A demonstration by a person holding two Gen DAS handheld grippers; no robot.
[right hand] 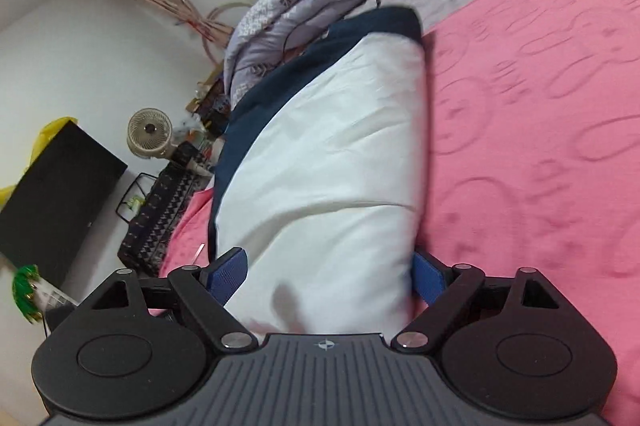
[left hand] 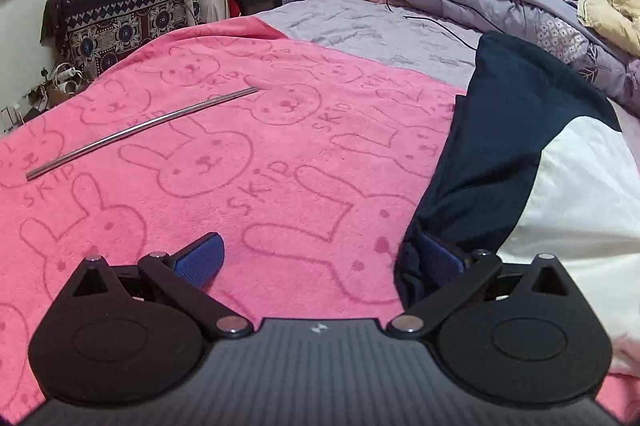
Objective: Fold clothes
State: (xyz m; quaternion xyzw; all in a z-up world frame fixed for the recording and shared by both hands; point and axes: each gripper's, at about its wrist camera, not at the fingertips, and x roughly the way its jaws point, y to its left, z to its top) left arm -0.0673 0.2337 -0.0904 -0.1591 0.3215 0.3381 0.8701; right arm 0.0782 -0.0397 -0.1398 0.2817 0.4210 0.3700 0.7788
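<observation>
Left wrist view: navy-and-white garment (left hand: 520, 161) is spread on the pink bunny blanket (left hand: 240, 165).

Left gripper (left hand: 320, 258) is splayed wide, nothing pinched; right gripper (right hand: 326, 276) is also released, the garment's white part just straddled.

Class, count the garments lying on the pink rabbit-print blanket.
1: a navy and white garment, folded lengthwise, lying along the right side of the pink rabbit-print blanket in the left wrist view. Others could lie outside both views.
</observation>
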